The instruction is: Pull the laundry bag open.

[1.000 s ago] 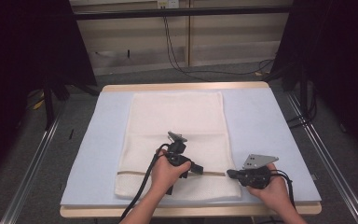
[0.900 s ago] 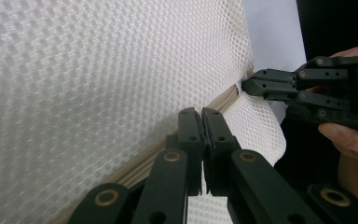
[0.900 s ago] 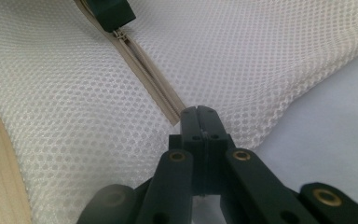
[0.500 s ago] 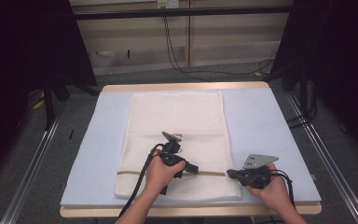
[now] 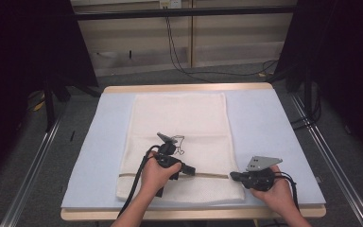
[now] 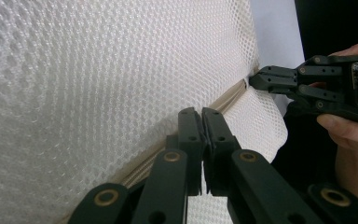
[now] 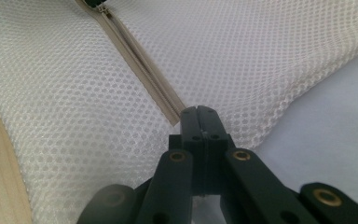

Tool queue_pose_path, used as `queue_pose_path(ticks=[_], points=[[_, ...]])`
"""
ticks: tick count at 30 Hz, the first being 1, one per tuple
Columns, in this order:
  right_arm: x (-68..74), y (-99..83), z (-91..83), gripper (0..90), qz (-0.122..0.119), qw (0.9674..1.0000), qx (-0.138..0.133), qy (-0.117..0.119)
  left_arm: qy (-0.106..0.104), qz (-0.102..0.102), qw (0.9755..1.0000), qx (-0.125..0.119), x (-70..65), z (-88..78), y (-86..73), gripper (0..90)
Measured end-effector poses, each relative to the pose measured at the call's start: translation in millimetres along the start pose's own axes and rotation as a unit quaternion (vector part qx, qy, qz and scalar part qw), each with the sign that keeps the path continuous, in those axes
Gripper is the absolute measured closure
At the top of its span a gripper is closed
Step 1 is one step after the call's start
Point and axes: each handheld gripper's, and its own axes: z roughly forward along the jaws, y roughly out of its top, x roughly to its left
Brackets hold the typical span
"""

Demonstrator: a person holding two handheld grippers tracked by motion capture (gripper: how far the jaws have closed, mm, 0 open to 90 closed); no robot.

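Observation:
A white mesh bag [image 5: 179, 123] lies flat on a pale blue mat [image 5: 274, 123], with a beige zipper [image 5: 208, 175] running across its near end. My left gripper [image 5: 191, 170] lies across the bag with its jaws shut at the zipper line [image 6: 233, 95]; the zipper pull [image 7: 103, 8] sits at its tips. My right gripper [image 5: 233, 176] is shut on the bag's right edge, just where the zipper ends [image 7: 175, 116]. The left gripper view shows my own shut jaws [image 6: 201, 112] and the right gripper [image 6: 256, 80] pinching that corner. The right gripper [image 7: 198, 111] rests low on the mat.
The mat covers a wooden table whose edge [image 5: 189, 87] shows at the back and beside the bag [image 7: 0, 177]. Metal rails [image 5: 33, 170] run along both sides on the floor. Bare mat lies left and right of the bag.
My left hand and its gripper have shifted a little to the left along the zipper line. The right hand has stayed where it was.

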Motion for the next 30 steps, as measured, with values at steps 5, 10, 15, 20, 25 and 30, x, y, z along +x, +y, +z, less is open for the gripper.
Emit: queue_pose_path(ticks=[5, 10, 15, 20, 25, 30], points=[[0.1, -0.1, 0.0, 90.0, 0.001, 1.0, 0.0, 0.0, -0.006, -0.001, 1.0, 0.001, 1.2, -0.2, -0.5, 87.5], [0.0, -0.2, -0.1, 90.0, 0.003, 1.0, 0.0, 0.001, -0.002, 0.003, 1.0, 0.006, 2.0, -1.6, -0.9, 87.5], [-0.2, -0.4, -0.2, 90.0, -0.001, 1.0, -0.001, 0.0, -0.005, -0.001, 1.0, 0.001, 2.6, -1.7, -0.7, 87.5], [0.0, -0.2, -0.3, 90.0, 0.0, 1.0, 0.001, -0.001, -0.004, -0.001, 1.0, 0.001, 2.7, -2.5, -1.3, 87.5], [-0.1, -0.7, -0.3, 90.0, 0.002, 1.0, -0.001, 0.0, -0.005, -0.004, 1.0, 0.005, 6.3, -6.7, -1.4, 87.5], [-0.4, -0.9, -0.4, 90.0, 0.006, 1.0, -0.001, 0.0, -0.003, -0.002, 1.0, 0.0, 9.0, -12.4, -3.2, 87.5]])
